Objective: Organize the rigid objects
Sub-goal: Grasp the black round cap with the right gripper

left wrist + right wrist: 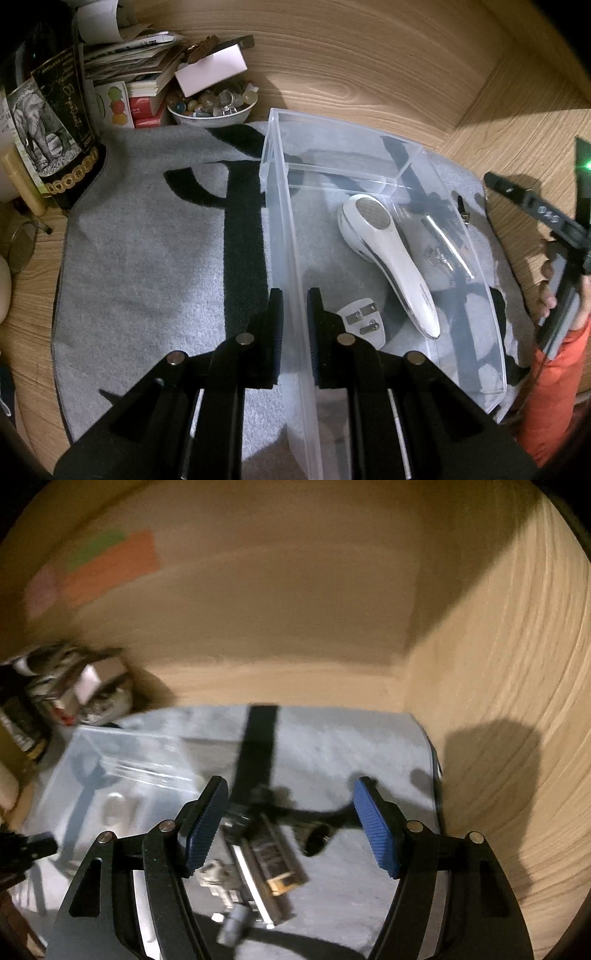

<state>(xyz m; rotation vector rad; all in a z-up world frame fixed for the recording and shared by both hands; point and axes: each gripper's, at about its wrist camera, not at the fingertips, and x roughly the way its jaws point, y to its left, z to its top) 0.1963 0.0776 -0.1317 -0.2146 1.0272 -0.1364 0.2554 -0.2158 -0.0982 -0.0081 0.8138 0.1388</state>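
Right gripper (291, 827) hangs with its blue ribbed pads (376, 830) spread wide above the grey mat (351, 746). Between them lies a blurred dark rectangular object (273, 864); the clear plastic bin (110, 768) sits off left.

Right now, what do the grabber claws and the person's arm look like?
Both are black plastic, with silver round bolts at the joints. The right gripper has bumpy blue pads on its fingers. The left gripper has dark ridged pads. The person's sleeve is orange.
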